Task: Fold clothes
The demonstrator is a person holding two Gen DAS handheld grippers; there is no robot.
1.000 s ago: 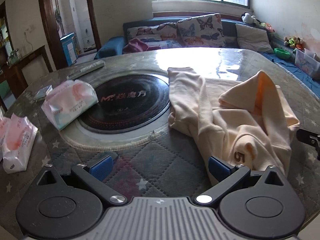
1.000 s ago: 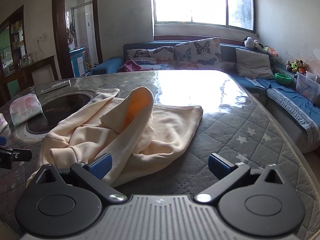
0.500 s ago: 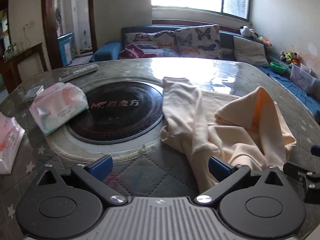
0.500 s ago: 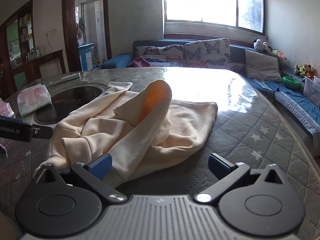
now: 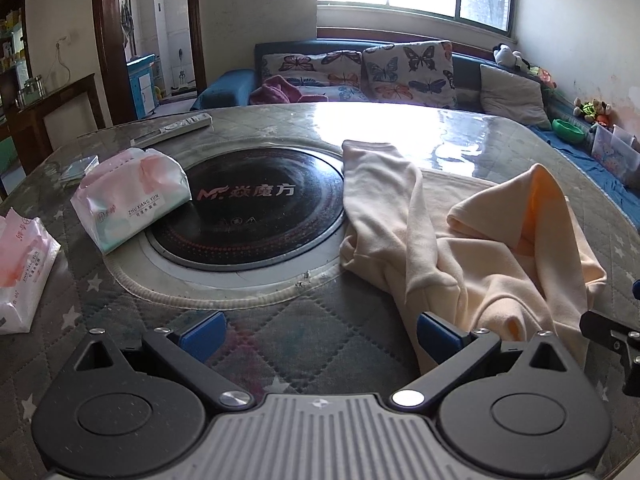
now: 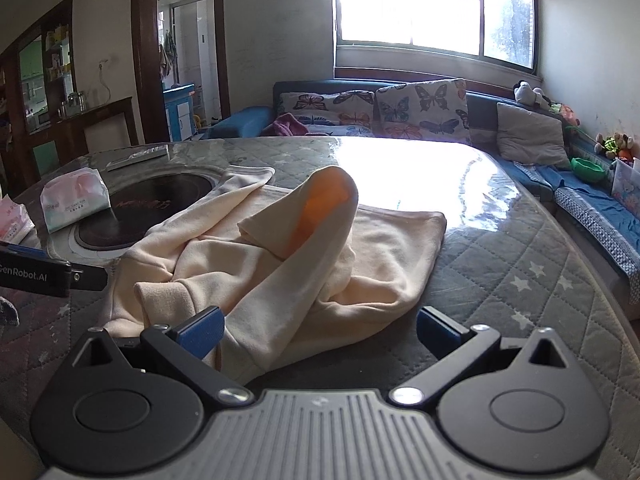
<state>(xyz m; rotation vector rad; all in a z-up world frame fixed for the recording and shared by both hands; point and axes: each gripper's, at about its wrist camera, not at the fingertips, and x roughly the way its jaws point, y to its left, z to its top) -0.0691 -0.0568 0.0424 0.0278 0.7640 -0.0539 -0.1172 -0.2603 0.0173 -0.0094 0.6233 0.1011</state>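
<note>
A: Where's the garment?

B: The cream sweatshirt lies in a loose heap on the bench, one sleeve stretched out beside the round black cooktop set into the middle, its edge just over the rim. Part of the cloth stands up in a peak, with a warmer orange showing on the inside. It isn't lying flat or squared, so it does not look folded.

A: And the grippers?

B: Both hang low at the near edge of the heap, I'd guess so they can take hold of cloth from that side. The left gripper has its jaws wide apart with nothing between them; its right blue pad sits just in front of the sweatshirt's near fold. The right gripper is likewise spread and holds nothing, though cloth lies between the pads and its left pad is close against it.

A: Any writing?

B: The cooktop carries a logo starting "M", followed by Chinese characters. The tissue pack resting on its rim reads "ZHU XIANG YUN". A second tissue pack lies at the far left, its print too small to read. In the right wrist view, the side of the left gripper shows "GenRobot.AI", the first letter cut off.
</note>
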